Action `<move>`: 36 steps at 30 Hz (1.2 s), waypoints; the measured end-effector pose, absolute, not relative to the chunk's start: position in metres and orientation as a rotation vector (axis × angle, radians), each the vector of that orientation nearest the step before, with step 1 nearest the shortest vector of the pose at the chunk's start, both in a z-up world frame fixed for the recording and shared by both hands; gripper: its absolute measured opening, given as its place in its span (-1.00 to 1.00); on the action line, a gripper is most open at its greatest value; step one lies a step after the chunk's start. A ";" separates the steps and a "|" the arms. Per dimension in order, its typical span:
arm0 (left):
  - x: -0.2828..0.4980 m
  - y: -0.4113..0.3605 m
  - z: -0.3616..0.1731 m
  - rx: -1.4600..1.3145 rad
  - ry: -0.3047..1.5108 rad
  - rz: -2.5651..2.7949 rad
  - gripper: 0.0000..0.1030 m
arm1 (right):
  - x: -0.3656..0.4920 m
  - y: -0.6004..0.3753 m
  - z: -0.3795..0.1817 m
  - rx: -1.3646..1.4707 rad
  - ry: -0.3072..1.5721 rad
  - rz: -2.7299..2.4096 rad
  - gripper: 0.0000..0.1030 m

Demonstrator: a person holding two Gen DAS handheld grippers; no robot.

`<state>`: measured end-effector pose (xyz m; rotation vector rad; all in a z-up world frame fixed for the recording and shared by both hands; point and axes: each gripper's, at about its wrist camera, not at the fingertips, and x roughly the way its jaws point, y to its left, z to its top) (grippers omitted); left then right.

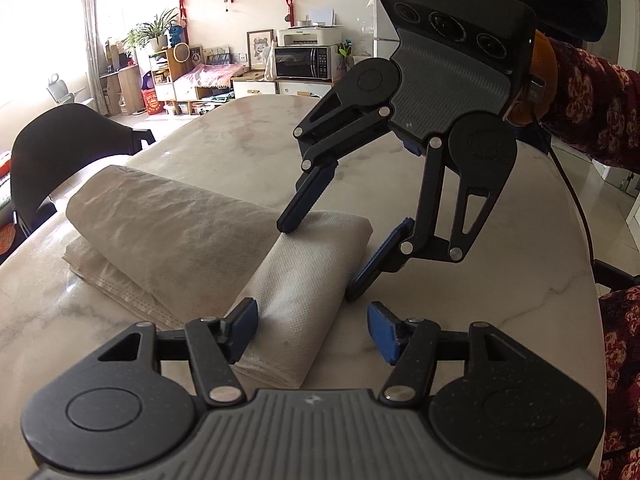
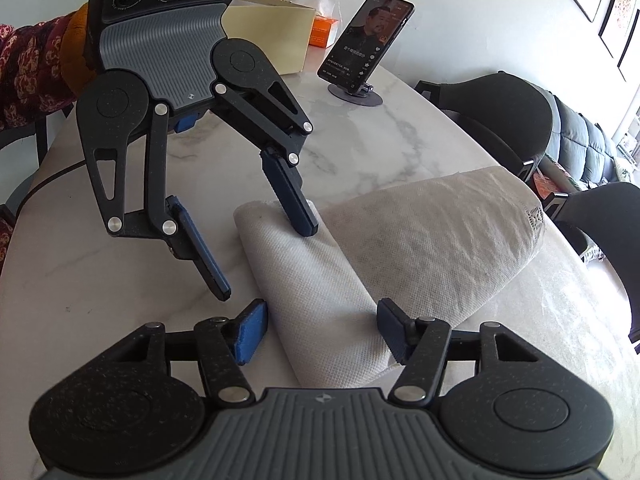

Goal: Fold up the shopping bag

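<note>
Both tools stand with their fingers spread around the folded end of the shopping bag (image 1: 224,240), and neither one pinches it. Seen from the left wrist view, the left tool (image 1: 312,330) sits at the bottom centre of the frame, its jaws at a middling width, with the narrow folded strip of cloth running between them; one pad lies just beside the cloth. The right tool (image 1: 318,260) reaches in from the upper right of that frame, one fingertip resting on top of the fold, the other down by the desk (image 1: 500,280) beside the bag's edge. The bag is pale, woven-looking cloth, lying at the centre of the marble desk, with a puffed, rolled part toward the left of the frame. A phone (image 2: 366,36) on a stand is at the upper centre of the right wrist view. A patterned sleeve (image 1: 592,96) shows behind the right tool.
</note>
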<state>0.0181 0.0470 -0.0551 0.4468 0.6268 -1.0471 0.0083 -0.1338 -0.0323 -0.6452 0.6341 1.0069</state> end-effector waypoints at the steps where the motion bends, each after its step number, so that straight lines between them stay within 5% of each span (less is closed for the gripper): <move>1: 0.019 0.047 -0.055 0.443 0.627 -1.050 0.18 | 0.010 -0.135 -0.032 -0.634 0.644 1.010 0.22; 20: 0.032 0.050 -0.062 0.412 0.593 -0.984 0.08 | 0.063 -0.168 -0.027 -0.248 0.837 1.124 0.21; 30: 0.075 0.079 -0.060 -0.003 0.762 -0.983 0.07 | 0.066 -0.185 -0.034 -0.127 0.798 1.094 0.21; 36: 0.088 0.099 -0.067 -0.273 0.808 -0.957 0.00 | 0.081 -0.201 -0.043 0.077 0.839 1.026 -0.04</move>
